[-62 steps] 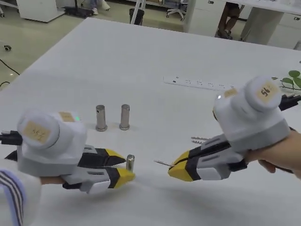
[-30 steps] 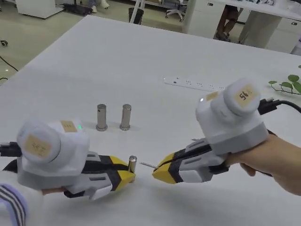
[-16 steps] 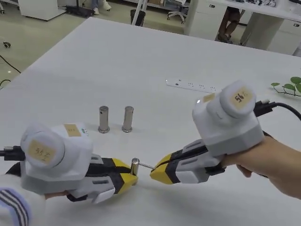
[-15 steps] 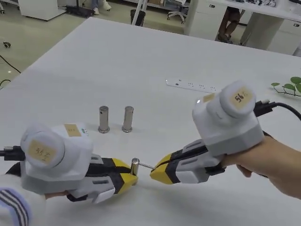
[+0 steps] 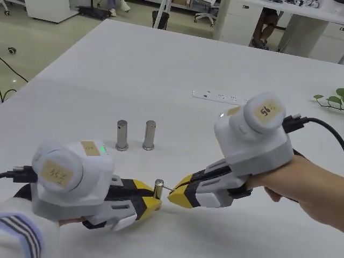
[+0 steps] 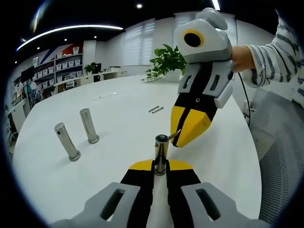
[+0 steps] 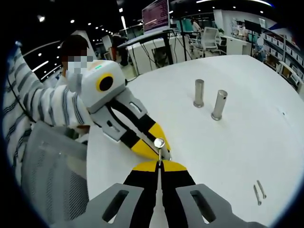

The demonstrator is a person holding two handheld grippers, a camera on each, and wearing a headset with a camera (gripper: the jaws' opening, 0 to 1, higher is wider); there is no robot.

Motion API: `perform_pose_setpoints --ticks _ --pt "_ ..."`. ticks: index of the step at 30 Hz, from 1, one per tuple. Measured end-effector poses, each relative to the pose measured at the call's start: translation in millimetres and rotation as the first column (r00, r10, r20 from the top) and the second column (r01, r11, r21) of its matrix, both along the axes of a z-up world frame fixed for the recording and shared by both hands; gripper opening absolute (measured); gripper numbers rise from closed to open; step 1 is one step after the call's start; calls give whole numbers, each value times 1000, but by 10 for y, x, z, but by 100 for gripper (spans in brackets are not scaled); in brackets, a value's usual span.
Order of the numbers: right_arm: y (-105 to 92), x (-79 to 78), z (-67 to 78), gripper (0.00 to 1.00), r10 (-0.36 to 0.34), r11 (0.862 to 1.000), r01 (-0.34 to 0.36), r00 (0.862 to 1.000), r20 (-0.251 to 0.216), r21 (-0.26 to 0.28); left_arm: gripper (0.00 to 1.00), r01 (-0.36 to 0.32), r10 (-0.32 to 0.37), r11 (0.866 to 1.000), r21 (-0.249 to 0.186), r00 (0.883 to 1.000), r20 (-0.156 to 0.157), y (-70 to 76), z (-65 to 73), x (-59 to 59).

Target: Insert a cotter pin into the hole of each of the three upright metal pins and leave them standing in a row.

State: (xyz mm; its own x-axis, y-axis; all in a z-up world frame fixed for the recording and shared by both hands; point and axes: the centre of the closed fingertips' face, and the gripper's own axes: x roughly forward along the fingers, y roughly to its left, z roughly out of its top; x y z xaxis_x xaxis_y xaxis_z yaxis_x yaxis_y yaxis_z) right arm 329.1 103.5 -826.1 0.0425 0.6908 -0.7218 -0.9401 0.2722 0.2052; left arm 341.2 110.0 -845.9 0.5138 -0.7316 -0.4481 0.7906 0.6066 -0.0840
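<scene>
**Inspector:** While the nearest metal pin (image 6: 161, 152) stands on the table (image 5: 177, 80), how do you rate its handling?

**Operator:** Rigid, smooth steel, small enough to tip or slide, in my judgement. I take the low shank as the right hold, which leaves the top free. My left gripper (image 6: 160, 170) pinches it there, jaws drawn close around its base.

**Inspector:** And the cotter pin (image 6: 175, 134)?

**Operator:** Thin, light wire, likely to bend if pushed off-line. My right gripper (image 7: 160, 164) has its jaws pressed together on the tail. The tip meets the pin's head, but I cannot tell whether it has entered.

**Inspector:** Other items?

**Operator:** Two metal pins (image 5: 122, 135) stand upright side by side, well apart from my grippers. Spare cotter pins (image 7: 258, 191) lie flat on the table.
</scene>
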Motion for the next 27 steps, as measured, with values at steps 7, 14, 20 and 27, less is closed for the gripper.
perform_pose_setpoints --ticks 7,14,20,27 --pt "43 10 -7 4 27 1000 -27 999 25 -5 7 -1 1 1000 -3 1000 -4 8 2 1" --pt "28 22 48 11 48 999 -48 997 58 8 7 0 0 1000 -3 1000 -4 17 4 1" --pt "-74 13 98 9 53 999 -53 997 59 2 7 -1 1 1000 -2 1000 -4 22 4 2" --pt "-72 6 109 4 57 998 -58 997 53 10 7 -2 2 1000 -2 1000 -5 21 2 0"
